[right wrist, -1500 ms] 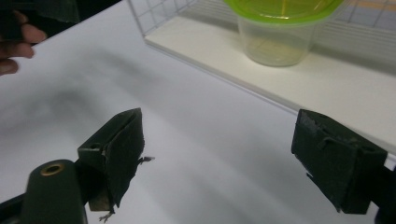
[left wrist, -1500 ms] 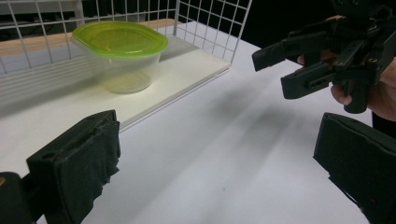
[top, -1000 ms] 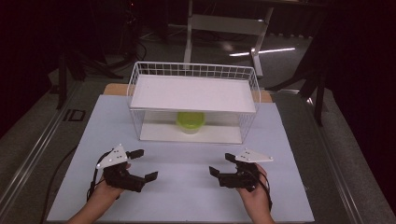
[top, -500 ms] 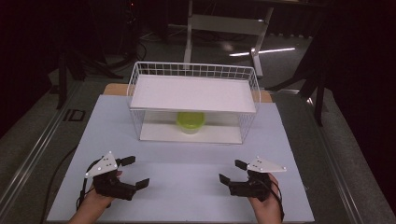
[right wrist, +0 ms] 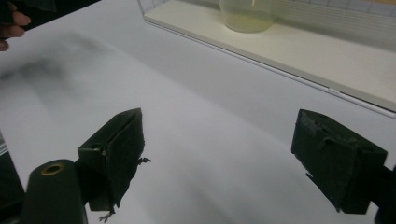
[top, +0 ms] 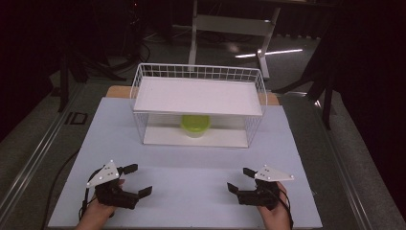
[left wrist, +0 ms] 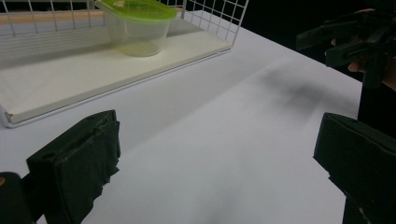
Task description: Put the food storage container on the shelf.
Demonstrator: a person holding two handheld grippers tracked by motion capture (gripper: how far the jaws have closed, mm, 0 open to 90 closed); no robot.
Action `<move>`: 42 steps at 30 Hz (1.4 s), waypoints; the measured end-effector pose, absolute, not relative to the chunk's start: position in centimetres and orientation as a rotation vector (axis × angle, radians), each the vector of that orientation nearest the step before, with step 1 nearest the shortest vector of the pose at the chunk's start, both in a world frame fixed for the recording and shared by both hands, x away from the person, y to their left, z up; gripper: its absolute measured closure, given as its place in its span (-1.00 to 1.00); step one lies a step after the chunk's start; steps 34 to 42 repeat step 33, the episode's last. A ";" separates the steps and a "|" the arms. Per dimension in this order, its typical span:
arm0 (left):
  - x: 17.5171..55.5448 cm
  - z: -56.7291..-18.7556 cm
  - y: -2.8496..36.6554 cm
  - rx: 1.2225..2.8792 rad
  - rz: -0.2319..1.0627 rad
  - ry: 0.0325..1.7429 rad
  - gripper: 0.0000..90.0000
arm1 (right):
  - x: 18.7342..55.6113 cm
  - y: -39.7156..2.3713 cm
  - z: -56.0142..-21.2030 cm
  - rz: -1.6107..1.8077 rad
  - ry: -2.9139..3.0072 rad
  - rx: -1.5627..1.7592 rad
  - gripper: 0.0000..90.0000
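A clear tub with a green lid [top: 195,125] stands on the lower white board inside a white wire rack [top: 198,72], under its upper white shelf [top: 198,95]. The tub [left wrist: 137,25] appears far ahead in the left gripper view, and its base [right wrist: 245,14] in the right gripper view. My left gripper [top: 139,179] rests low over the white mat near the front edge, open and empty. My right gripper [top: 239,179] mirrors it on the right, also open and empty. Both sets of jaws stand wide apart [left wrist: 217,158] [right wrist: 224,154], angled inward toward each other.
A white mat [top: 191,158] covers the table between the rack and the grippers. The rack's front side is open toward me. Dark floor, stand legs [top: 194,33] and cables lie beyond the table. The other hand's gripper [left wrist: 355,37] shows at the upper right of the left gripper view.
Both grippers have drawn back toward the near edge of the mat and slightly outward. They stay open. The tub and rack have not moved.
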State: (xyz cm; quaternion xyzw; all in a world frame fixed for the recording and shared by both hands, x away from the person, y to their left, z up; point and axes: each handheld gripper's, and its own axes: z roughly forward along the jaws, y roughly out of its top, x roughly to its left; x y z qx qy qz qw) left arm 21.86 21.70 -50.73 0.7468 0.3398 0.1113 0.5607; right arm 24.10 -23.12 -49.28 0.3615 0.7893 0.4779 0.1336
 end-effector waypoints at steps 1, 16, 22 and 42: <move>21.8 -50.8 21.7 1.757 0.261 0.805 -0.97 | 24.2 -23.2 -49.5 1.384 2.290 1.056 -0.62; 21.6 -51.5 21.4 1.773 0.342 0.838 -0.97 | 24.6 -22.9 -50.4 1.338 2.296 1.011 -0.62; 21.4 -51.3 21.5 1.777 0.375 0.830 -0.97 | 24.9 -23.0 -50.6 1.345 2.297 1.028 -0.62; 21.7 -51.5 22.0 1.769 0.373 0.850 -0.97 | 25.1 -22.9 -50.8 1.329 2.306 1.030 -0.62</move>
